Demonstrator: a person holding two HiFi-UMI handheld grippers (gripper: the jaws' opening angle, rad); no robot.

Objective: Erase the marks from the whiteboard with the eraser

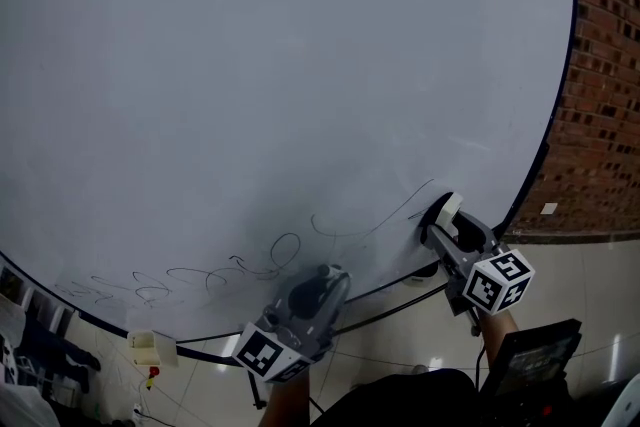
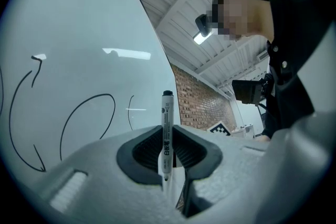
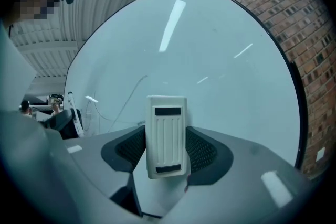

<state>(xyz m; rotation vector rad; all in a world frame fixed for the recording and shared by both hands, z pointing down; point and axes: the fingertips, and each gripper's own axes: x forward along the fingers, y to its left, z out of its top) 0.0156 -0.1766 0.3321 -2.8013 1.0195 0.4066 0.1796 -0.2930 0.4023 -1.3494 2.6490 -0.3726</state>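
My right gripper pinches the eraser at the whiteboard, placed to sweep the marks. My left gripper clamps the marker, apparently just to keep it out of the way.

The whiteboard carried thin black marks, loops and scribbles strung along its lower edge to the left of the eraser. The eraser sat at the board's surface near its lower right rim. Below the eraser ran pale floor.
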